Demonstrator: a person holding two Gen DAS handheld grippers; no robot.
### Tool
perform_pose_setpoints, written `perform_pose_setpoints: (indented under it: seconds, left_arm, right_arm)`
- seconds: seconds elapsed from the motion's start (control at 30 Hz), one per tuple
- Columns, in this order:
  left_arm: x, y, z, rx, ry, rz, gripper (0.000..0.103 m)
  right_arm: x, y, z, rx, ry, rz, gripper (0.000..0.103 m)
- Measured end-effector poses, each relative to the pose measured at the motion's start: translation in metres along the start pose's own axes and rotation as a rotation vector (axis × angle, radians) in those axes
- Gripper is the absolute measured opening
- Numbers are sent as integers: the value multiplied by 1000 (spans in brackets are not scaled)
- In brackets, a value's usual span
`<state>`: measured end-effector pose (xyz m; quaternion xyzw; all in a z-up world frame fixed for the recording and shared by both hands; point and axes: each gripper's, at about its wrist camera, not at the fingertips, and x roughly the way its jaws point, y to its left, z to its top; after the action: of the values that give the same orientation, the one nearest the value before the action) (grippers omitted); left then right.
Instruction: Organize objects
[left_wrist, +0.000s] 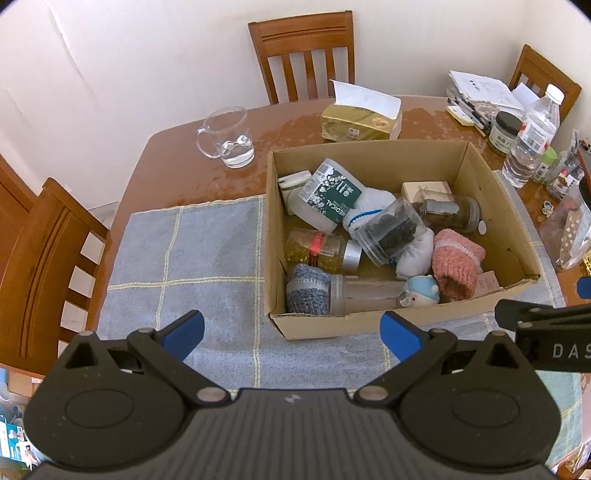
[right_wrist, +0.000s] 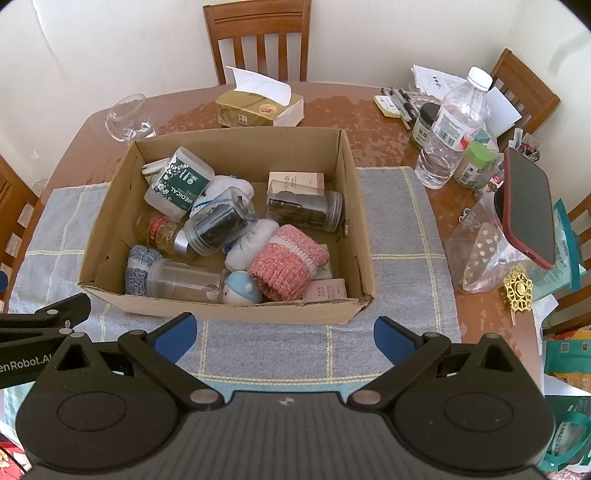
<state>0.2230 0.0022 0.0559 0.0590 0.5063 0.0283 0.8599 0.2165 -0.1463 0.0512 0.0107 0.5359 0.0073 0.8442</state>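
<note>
Cardboard box (right_wrist: 236, 310) on grey checked cloth (right_wrist: 399, 229), crammed with jars, socks and small cartons; pink knitted sock (right_wrist: 288, 262) near front right corner of box, blue-capped figurine (right_wrist: 242, 288) just beside it against front wall; tissue pack (right_wrist: 258, 107) behind box; water bottle (right_wrist: 450, 125) right of box; left gripper (left_wrist: 293, 334) spread wide, holding nothing, before box; right gripper (right_wrist: 284, 334) likewise spread, empty.

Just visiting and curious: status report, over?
Left tool open, empty. Right tool open, empty. Brown cardboard box full of jars and socks. Nothing blocking.
</note>
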Motion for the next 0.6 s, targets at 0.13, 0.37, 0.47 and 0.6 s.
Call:
perform_pose_setpoints:
  seconds: [0.13, 0.37, 0.47, 0.6]
  left_arm:
    - [0, 0, 0, -3, -2, 0, 101]
    - [0, -2, 2, -2, 3, -3, 101]
    - [-1, -3, 2, -4, 1, -1, 101]
    - [0, -3, 2, -6, 2, 1, 101]
  right_arm:
    - [0, -1, 0, 1, 4, 0, 103]
    - [-1, -3, 3, 2, 2, -1, 103]
    - [-1, -3, 5, 2, 1, 0, 103]
    - [-1, -4, 5, 5, 0, 1, 103]
